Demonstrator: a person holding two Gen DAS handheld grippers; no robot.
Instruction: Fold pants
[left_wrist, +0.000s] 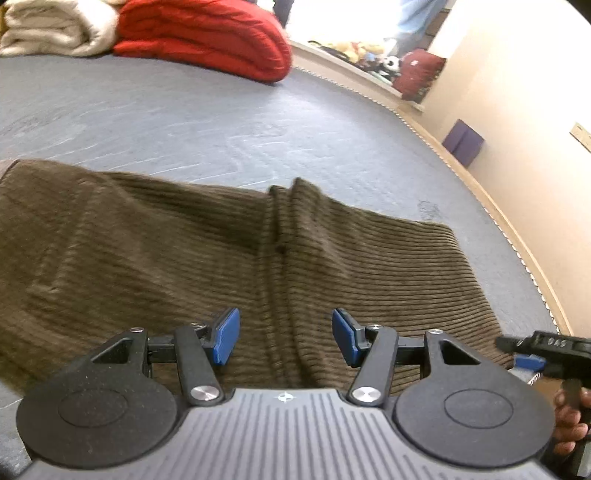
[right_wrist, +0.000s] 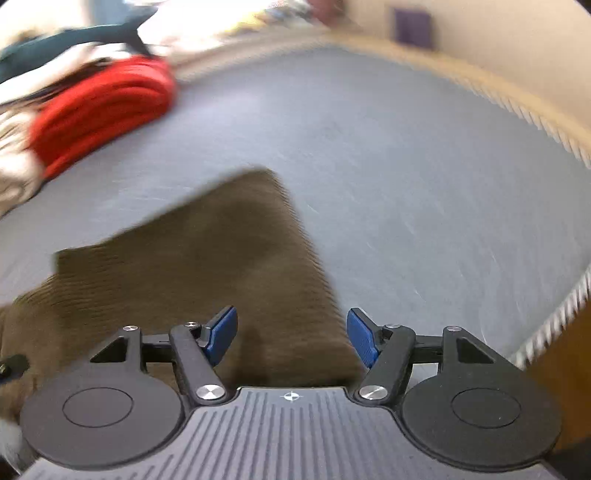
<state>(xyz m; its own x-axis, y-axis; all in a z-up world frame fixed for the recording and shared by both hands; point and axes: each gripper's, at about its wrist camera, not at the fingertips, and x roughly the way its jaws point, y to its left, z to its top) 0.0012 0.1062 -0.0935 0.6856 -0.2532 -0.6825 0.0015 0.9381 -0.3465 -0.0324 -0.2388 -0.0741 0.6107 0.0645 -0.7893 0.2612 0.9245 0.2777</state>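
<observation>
Left gripper (left_wrist: 286, 338) jaws spread, nothing pinched, hovering over brown corduroy pants (left_wrist: 155, 258) lying flat on the grey bed cover (left_wrist: 221, 125), red blanket (left_wrist: 207, 37) at 11 o'clock; right gripper (right_wrist: 291, 338) likewise spread and empty over the pants' edge, view blurred.

Left hand-held gripper (left_wrist: 286, 338) and right hand-held gripper (right_wrist: 291, 338), jaws apart, empty.
</observation>
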